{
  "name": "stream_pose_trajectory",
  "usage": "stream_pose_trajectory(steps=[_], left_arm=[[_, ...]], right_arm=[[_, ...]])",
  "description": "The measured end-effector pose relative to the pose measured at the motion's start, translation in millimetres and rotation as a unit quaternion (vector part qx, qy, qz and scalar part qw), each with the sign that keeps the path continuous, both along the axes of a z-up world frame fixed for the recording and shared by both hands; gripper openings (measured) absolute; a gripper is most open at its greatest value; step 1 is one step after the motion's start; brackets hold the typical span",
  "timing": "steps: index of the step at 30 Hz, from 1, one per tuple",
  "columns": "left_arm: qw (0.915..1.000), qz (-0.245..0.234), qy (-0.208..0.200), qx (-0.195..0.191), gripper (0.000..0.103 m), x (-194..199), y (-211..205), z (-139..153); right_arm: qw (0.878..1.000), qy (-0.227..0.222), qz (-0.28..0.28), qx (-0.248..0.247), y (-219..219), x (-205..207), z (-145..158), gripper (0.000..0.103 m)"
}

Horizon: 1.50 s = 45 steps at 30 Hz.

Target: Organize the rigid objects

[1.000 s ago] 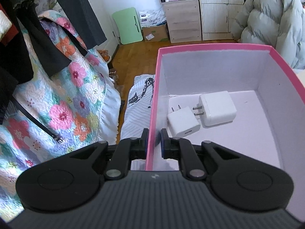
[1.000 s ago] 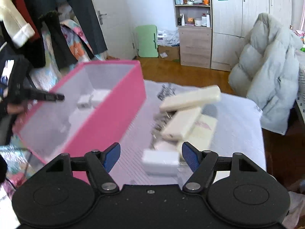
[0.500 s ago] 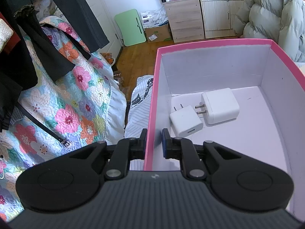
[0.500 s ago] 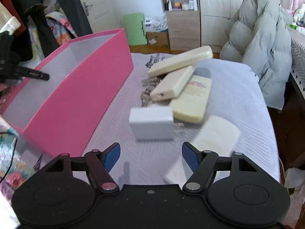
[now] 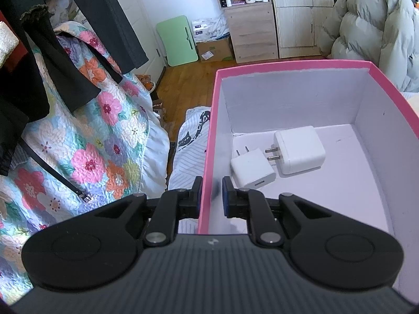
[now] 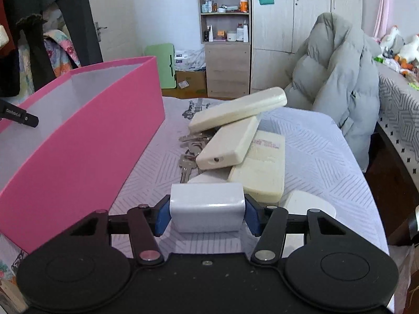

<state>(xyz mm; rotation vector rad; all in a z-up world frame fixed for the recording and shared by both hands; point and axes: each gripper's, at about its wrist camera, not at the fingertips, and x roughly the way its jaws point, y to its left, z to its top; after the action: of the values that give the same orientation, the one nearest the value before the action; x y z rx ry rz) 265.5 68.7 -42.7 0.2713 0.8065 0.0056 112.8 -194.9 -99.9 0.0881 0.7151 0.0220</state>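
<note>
A pink box (image 5: 288, 65) with a white inside holds two white plug chargers, a small one (image 5: 252, 168) and a larger one (image 5: 299, 149). My left gripper (image 5: 211, 196) is shut on the box's left wall, one pad outside and one inside. In the right wrist view the same pink box (image 6: 78, 151) stands at the left on the bed. My right gripper (image 6: 207, 217) is closing its jaws, and both blue pads touch the sides of a white charger block (image 6: 207, 204). Beyond it lie three cream flat blocks (image 6: 238, 110) (image 6: 230, 144) (image 6: 262, 172) stacked over some keys (image 6: 187, 159).
Another white rounded object (image 6: 309, 204) lies by the right finger. A grey puffer jacket (image 6: 335, 73) is draped at the bed's far right. A floral quilt (image 5: 91, 144) and dark hanging clothes (image 5: 52, 52) fill the left. A wooden cabinet (image 6: 226, 68) stands behind.
The right gripper came down and forward over the white charger block and its jaws narrowed onto its sides. The left gripper kept its hold on the box wall.
</note>
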Motion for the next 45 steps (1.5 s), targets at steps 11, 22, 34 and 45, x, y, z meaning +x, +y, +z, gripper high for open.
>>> stream_pose_trajectory(steps=[11,22,34,45], left_arm=[[1.0,0.0,-0.004,-0.007,0.012,-1.0,2.4,0.9],[0.9999,0.009,-0.005,-0.014,0.012,0.5,6.1,1.7],[0.9997,0.006,-0.008,-0.02,0.011,-1.6,7.4,1.7],[0.9993,0.013,-0.006,-0.036,0.01,0.5,12.1,2.7]], right_arm=[[0.994,-0.066,0.053,0.073,12.9,-15.7,63.9,0.061],[0.965,0.016,0.21,0.157,88.9,52.5,130.9,0.061],[0.942,0.209,0.162,0.205,112.8,154.1,76.2,0.061],[0.914,0.299,0.14,0.235,149.4,193.5,30.9,0.061]])
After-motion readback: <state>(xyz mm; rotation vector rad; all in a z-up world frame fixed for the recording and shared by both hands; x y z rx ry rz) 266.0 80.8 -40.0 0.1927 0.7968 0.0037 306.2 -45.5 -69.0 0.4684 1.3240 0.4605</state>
